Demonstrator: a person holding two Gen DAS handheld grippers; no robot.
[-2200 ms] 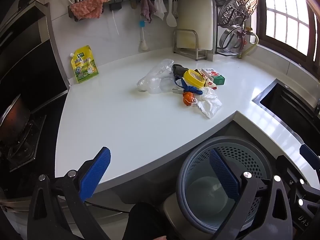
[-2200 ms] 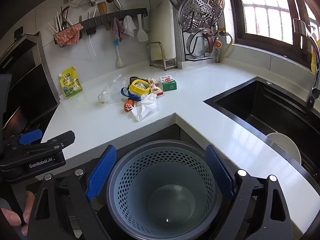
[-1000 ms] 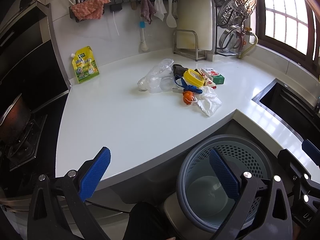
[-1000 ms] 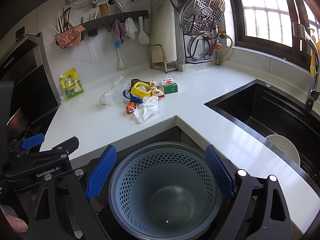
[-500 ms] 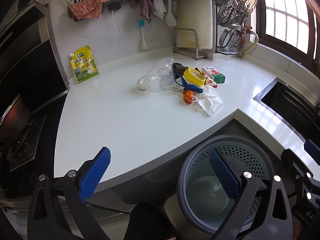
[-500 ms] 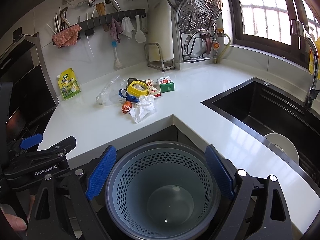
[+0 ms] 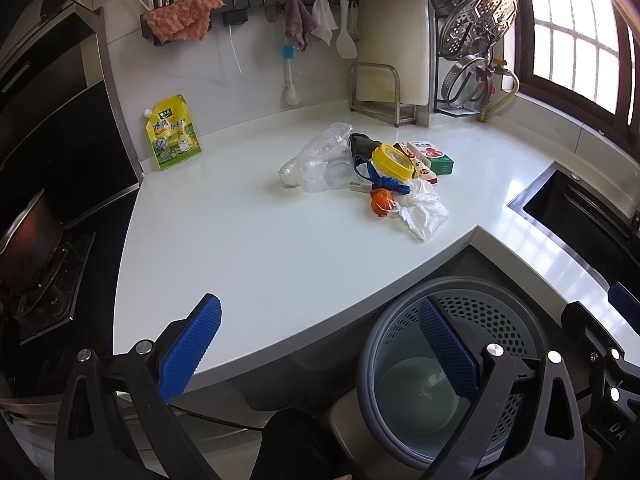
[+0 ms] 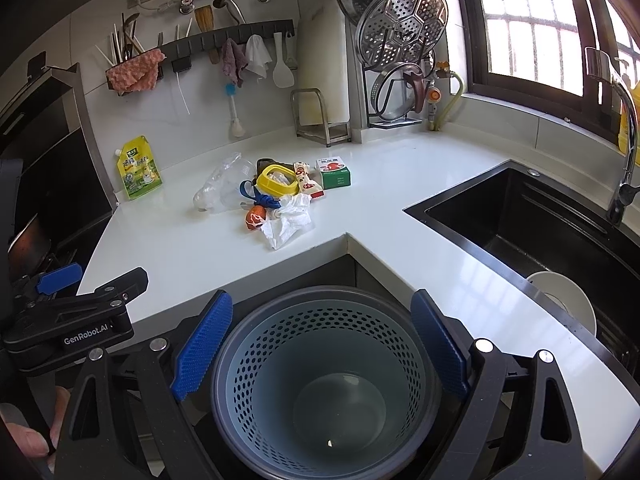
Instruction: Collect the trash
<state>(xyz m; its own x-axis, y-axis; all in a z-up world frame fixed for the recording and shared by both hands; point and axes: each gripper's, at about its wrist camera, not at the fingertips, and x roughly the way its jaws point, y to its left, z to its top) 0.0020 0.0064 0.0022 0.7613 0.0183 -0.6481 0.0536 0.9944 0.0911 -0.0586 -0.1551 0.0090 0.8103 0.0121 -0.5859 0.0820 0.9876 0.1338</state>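
On the white counter [image 7: 248,248] the trash pile [image 7: 372,176] sits well apart from both my claws; bin [image 8: 324,380] is below the counter edge, empty-looking. Left gripper [image 7: 320,344] and right gripper [image 8: 320,344] both gape wide, holding nothing. Risk: thin plastic bag [image 7: 316,160] and crumpled tissue [image 7: 424,210] could slip the pads or drag neighbours off the edge, missing the bin. Versus earlier frames: almost nothing differs, only slight camera drift; pile untouched.

Mixed trash pile [image 7: 372,172] mid-countertop; empty perforated grey bin [image 8: 326,384] below the counter edge.
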